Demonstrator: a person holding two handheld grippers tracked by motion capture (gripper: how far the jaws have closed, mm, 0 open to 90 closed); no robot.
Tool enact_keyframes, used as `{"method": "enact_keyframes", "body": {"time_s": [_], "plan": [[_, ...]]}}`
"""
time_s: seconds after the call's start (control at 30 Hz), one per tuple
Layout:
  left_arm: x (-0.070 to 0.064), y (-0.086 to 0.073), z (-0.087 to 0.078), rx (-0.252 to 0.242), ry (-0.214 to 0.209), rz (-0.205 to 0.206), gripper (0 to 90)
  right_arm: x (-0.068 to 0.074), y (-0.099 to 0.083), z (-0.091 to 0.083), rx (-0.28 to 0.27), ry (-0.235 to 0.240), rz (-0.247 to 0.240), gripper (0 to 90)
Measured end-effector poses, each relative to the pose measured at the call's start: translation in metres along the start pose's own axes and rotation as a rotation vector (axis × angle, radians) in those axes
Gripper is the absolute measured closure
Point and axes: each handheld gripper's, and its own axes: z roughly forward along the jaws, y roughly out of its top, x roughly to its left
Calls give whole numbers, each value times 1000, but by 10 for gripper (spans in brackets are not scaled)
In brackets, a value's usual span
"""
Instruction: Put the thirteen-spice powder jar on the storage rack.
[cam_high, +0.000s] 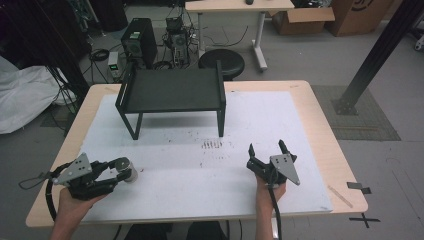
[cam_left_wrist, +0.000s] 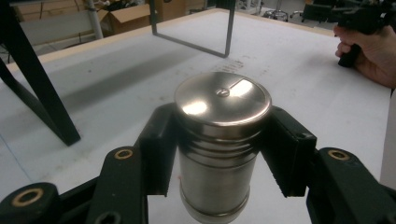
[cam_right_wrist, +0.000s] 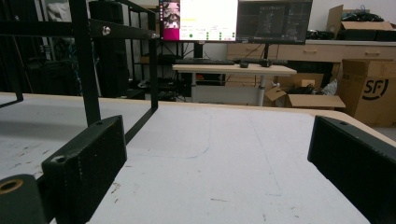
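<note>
— Where do we have the steel canister (cam_left_wrist: 219, 144)?

— Near left of the table (cam_high: 300, 130), upright, our left gripper (cam_left_wrist: 219, 149) clamped on its ribbed upper wall.

— Slippery?

— Probably: smooth, rigid metal. Our right gripper (cam_high: 267, 150) gapes wide, holding nothing.

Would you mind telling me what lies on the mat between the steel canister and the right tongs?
Nothing: in the high view, the white mat between the steel canister and the right tongs is bare.
</note>
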Motion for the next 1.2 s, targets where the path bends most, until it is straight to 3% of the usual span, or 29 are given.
{"method": "enact_keyframes", "body": {"time_s": [0.2,0.5,1.2], "plan": [[1,25,0,-13,-7,-5,492,-1,0,0,-5,-1,8,42],[5,58,4,-27,-16,19,492,-2,-1,-1,-12,-1,20,41],[45,123,35,-49,-10,22,492,-1,0,-1,-9,-1,17,42]]}}
